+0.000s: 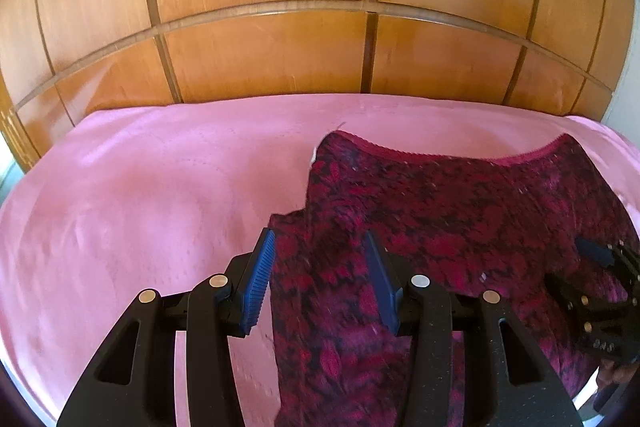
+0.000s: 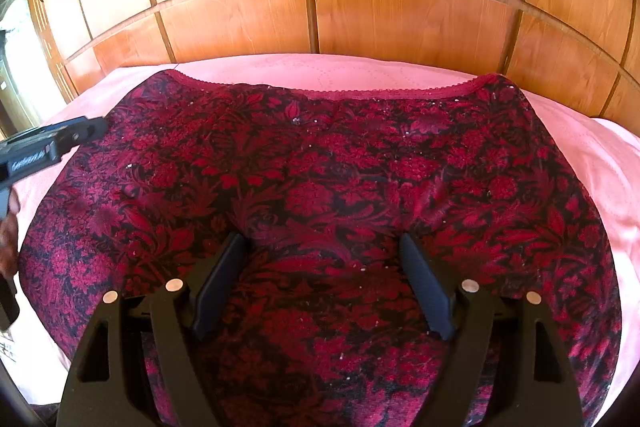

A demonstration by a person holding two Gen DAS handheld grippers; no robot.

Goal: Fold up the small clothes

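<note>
**Loose edge and a slack left jaw: where this fold could slip**

The red floral garment (image 2: 320, 187) lies spread on the pink bed cover (image 1: 140, 195), its lace waistband toward twelve o'clock, near the wooden wardrobe panels (image 1: 260, 47).

The left hand-held gripper (image 1: 320, 267) sits at the garment's nine o'clock edge. Its jaws stand partly apart with cloth between them, and the pads do not look pressed onto it; the view is blurred there. If the cloth has only been let go halfway, a flap could drag along with the gripper and undo the fold.

The right hand-held gripper (image 2: 324, 279) hangs wide open over the six o'clock middle of the garment, gripping nothing. Closing there may pinch both the fabric and the bed cover beneath, lifting the two together.

The soft knit could also bunch and skew any crease.
</note>
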